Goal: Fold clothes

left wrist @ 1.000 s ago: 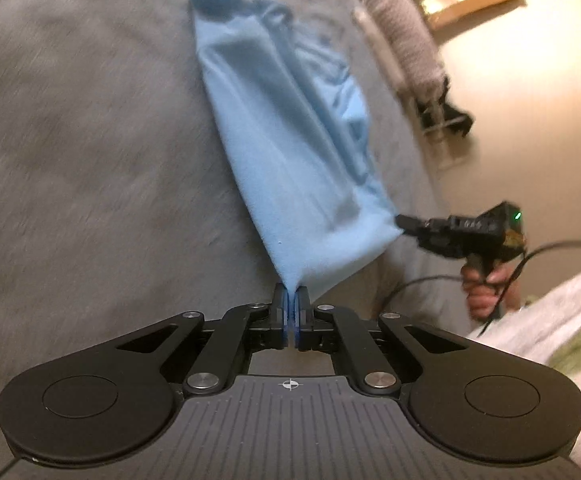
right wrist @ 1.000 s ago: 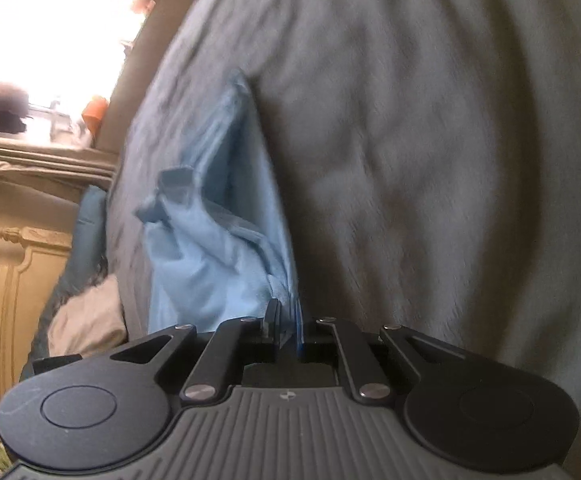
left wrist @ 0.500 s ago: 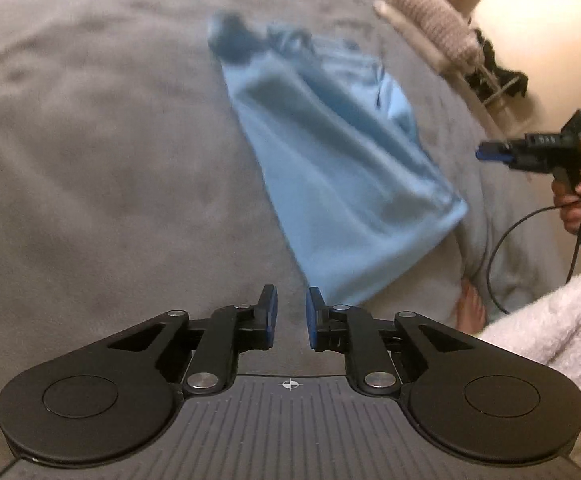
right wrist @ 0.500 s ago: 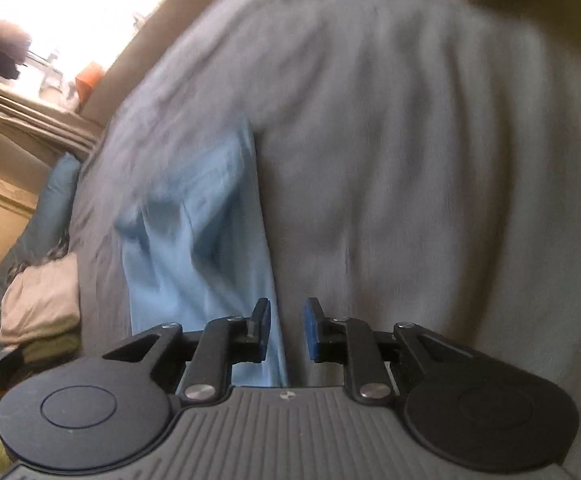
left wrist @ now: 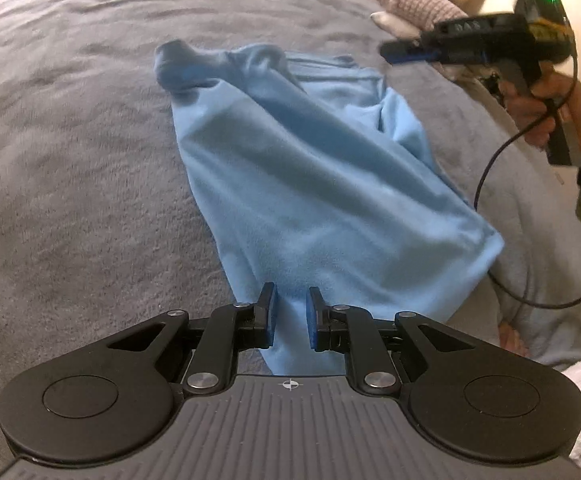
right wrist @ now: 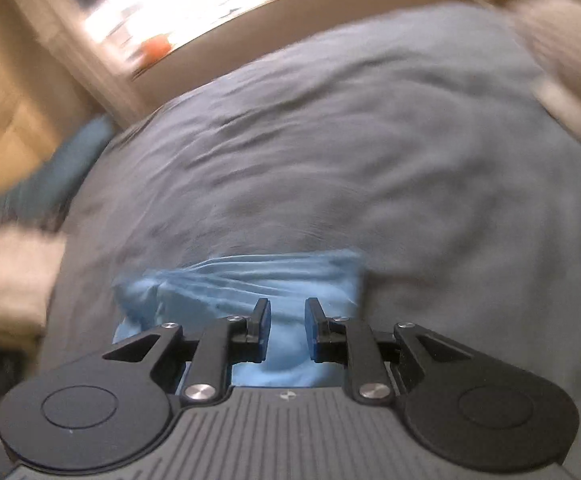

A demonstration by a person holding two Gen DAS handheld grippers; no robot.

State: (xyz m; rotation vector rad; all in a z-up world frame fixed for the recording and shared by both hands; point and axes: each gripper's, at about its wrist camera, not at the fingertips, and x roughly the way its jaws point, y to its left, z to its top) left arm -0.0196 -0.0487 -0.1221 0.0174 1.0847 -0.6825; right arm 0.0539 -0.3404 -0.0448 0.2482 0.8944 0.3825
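Black linkage and blue pads make up my left gripper (left wrist: pixel 289 316), nearest the left wrist camera. Its jaws stand apart with a clear gap, gripping nothing. The near end of the light blue garment (left wrist: pixel 310 184) shows through that gap, lying flat below the pads rather than pinched by them.

From that near end the light blue garment runs away from me across the grey blanket (left wrist: pixel 70 184), widening toward the side where my right hand is and narrowing to a bunched, darker lump at its far end. One long edge is fairly straight; the other shows several loose folds and a doubled layer. It rests wholly on the grey blanket.

Beyond the garment's wider side, my right gripper (left wrist: pixel 394 54) hangs in the air above the blanket, clear of the cloth, held by my right hand (left wrist: pixel 546 108). A black cable (left wrist: pixel 486 176) trails from it down past the garment's corner. A green light shows on its body.

In the right wrist view, blurred, my right gripper (right wrist: pixel 287 330) also has its jaws parted and empty. The light blue garment (right wrist: pixel 250 280) lies below them, rumpled, on the grey blanket (right wrist: pixel 370 140). Farther off from the garment, a pale folded pile (right wrist: pixel 6 280) sits at the blanket's edge, too smeared to identify.
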